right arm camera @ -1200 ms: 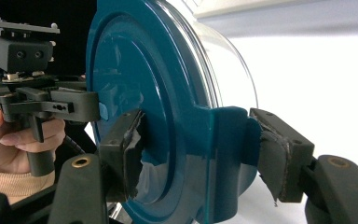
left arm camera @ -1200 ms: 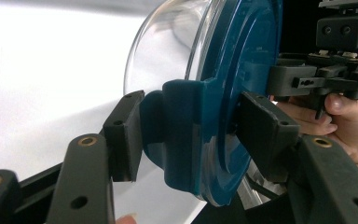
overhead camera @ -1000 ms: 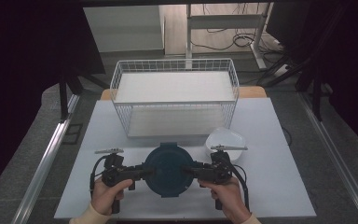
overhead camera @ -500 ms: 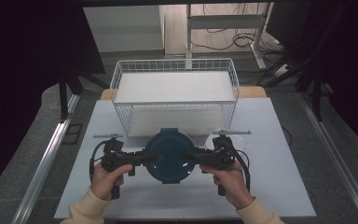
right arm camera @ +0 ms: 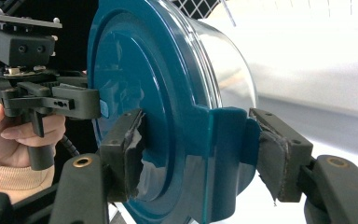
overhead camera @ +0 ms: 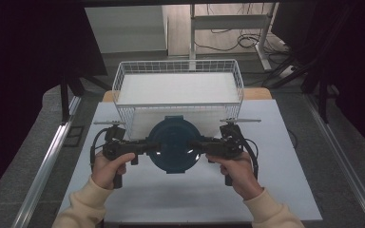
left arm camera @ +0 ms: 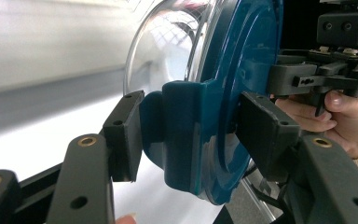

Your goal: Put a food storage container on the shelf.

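Note:
A round container [overhead camera: 173, 145] with a teal lid and a clear body hangs above the table, just in front of the wire basket [overhead camera: 178, 66]. Its lid faces up toward the high view. My left gripper [overhead camera: 149, 147] is shut on the teal clip at the lid's left edge. My right gripper [overhead camera: 197, 147] is shut on the opposite clip. In the left gripper view the pads [left arm camera: 123, 135] press both sides of the clip on the lid [left arm camera: 242, 70]. The right gripper view shows the same hold [right arm camera: 198, 149] on the lid [right arm camera: 135, 70], with worn padding on the fingers [right arm camera: 272, 158].
The white wire basket stands at the back of the white table [overhead camera: 171, 199], its near wall right behind the container. Dark floor and metal rails [overhead camera: 47, 161] run along both sides. A person's hands in cream sleeves [overhead camera: 83, 204] hold the grippers.
Both grippers have risen with the container between them and carried it away from the person, toward the basket's near wall. The grip on both clips is unchanged.

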A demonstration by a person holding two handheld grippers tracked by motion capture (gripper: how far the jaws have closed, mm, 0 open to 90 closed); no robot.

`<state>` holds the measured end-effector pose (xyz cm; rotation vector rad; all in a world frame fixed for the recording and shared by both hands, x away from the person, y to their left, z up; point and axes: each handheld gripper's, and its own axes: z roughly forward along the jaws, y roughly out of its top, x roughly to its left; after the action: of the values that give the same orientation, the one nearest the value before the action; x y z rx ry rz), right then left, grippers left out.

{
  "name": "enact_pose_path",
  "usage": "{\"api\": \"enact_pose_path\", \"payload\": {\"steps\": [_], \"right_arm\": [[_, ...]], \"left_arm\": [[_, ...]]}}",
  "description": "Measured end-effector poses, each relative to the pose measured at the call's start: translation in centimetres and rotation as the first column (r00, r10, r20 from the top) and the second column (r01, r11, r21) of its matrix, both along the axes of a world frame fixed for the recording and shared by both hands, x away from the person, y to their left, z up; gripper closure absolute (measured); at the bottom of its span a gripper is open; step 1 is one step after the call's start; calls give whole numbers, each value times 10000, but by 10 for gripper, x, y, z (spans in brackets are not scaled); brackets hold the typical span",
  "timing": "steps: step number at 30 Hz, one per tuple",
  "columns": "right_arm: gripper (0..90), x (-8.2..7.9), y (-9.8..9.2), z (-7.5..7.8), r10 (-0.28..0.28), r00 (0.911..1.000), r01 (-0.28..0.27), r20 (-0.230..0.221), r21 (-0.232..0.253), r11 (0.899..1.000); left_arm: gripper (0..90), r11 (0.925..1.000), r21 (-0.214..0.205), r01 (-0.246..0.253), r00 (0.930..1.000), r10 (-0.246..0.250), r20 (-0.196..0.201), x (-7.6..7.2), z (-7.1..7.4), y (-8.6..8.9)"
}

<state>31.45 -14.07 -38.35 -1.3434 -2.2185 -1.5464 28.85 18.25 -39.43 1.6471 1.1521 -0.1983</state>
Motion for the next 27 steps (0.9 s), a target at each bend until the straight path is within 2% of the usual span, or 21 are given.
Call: {"api": "enact_pose_path", "payload": {"steps": [4,14,27], "right_arm": [[383,5,0,10,29,9999,-29,152,-38,10000],[385,19,0,34,110,9988,-111,478,14,9999],[389,32,-2,49,129,9982,-133,590,64,9999]], "left_arm": [[437,10000,-68,6,10000,-6,91,5,9,0],[437,10000,68,24,9992,-27,405,19,33,0],[437,9997,149,167,9986,-174,491,36,52,0]]}}
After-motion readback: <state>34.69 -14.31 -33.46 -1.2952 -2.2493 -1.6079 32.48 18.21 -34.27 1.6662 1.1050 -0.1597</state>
